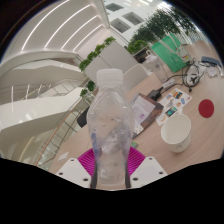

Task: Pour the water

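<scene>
One clear water bottle [108, 125] stands upright between the two pink pads [88, 161], and the gripper [110, 168] is pinching it at its lower body. Beyond the bottle to the right sit one white cup [176, 136] and, farther right, one red disc [208, 107] on the table [150, 120].
</scene>
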A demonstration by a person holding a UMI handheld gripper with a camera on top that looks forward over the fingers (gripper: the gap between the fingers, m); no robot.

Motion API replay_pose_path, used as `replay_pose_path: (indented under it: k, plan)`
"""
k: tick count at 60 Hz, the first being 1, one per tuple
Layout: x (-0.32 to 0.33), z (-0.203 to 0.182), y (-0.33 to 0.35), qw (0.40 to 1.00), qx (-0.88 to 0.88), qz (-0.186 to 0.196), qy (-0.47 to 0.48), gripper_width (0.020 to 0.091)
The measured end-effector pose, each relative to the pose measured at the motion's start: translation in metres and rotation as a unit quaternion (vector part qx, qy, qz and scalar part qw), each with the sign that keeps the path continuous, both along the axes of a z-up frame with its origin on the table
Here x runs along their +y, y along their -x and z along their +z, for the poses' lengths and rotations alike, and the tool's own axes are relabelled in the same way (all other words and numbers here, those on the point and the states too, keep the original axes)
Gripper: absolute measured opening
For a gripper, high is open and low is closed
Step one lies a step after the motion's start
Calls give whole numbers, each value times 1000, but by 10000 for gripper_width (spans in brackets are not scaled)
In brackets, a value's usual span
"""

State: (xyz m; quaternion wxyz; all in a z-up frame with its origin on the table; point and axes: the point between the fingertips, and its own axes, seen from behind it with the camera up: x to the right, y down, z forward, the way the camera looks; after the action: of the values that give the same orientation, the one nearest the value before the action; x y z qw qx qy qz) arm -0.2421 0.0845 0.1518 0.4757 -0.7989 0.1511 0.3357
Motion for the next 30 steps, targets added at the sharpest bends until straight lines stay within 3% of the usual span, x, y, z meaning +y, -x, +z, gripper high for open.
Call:
replay_pose_path:
  k: [3, 8, 14, 17, 21, 22, 23, 30]
  plan:
    - [5, 11, -7, 994, 99, -19, 30, 381]
    - [17, 14, -17, 962, 264, -18, 71, 380]
    - [20, 40, -12, 872, 475, -4, 115, 379]
    - [26, 63, -8, 821, 556, -16, 133, 379]
    - [25, 76, -9, 763, 631, -7, 137, 380]
    - [10, 78, -16, 751, 647, 12, 132, 379]
    - [26, 82, -8, 743, 654, -8, 139, 379]
    - [32, 78, -10, 695, 704, -29, 143, 380]
